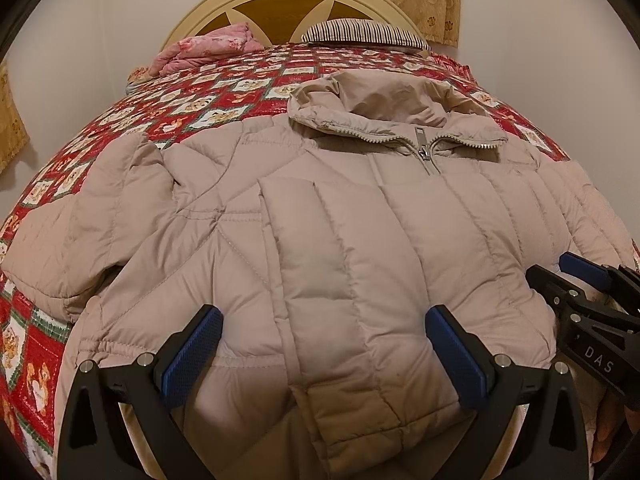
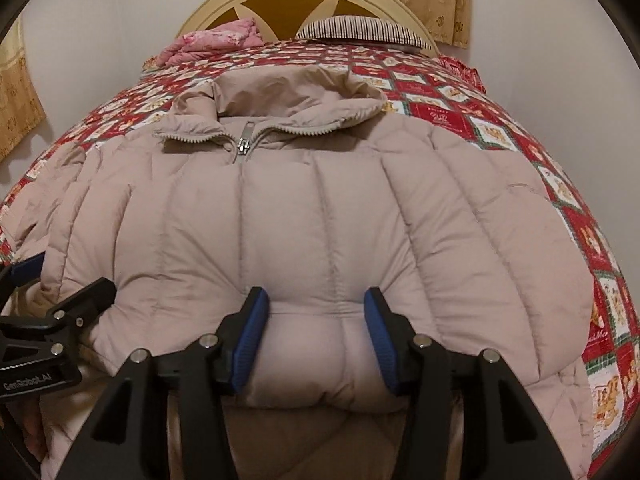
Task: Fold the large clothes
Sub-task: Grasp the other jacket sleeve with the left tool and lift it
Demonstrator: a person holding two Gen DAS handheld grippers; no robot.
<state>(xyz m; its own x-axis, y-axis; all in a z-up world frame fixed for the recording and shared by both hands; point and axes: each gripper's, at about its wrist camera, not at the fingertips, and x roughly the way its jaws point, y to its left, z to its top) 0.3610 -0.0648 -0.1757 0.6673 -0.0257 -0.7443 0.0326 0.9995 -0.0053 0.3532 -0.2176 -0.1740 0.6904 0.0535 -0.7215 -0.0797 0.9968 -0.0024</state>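
There's your bed (image 1: 60, 168), covered edge to edge in a red patchwork quilt with little animal squares, cream-and-gold rounded wooden headboard (image 1: 280, 4) at the far end. Spread across the middle of it, front up, collar toward the headboard, hem at the near edge by you — the big beige quilted puffer jacket (image 1: 360, 240). Its zip is closed up to the collar, and one sleeve lies folded in across the chest. At the head edge sit a striped pillow (image 1: 360, 34) and a crumpled pink floral cloth (image 1: 212, 46). Your left gripper (image 1: 324, 356) hovers over the hem with its blue pads spread wide, nothing pinched. Your right gripper (image 2: 316, 340) — pads parted either side of a puffed bulge of hem, the fabric between them, not squeezed that you can see.
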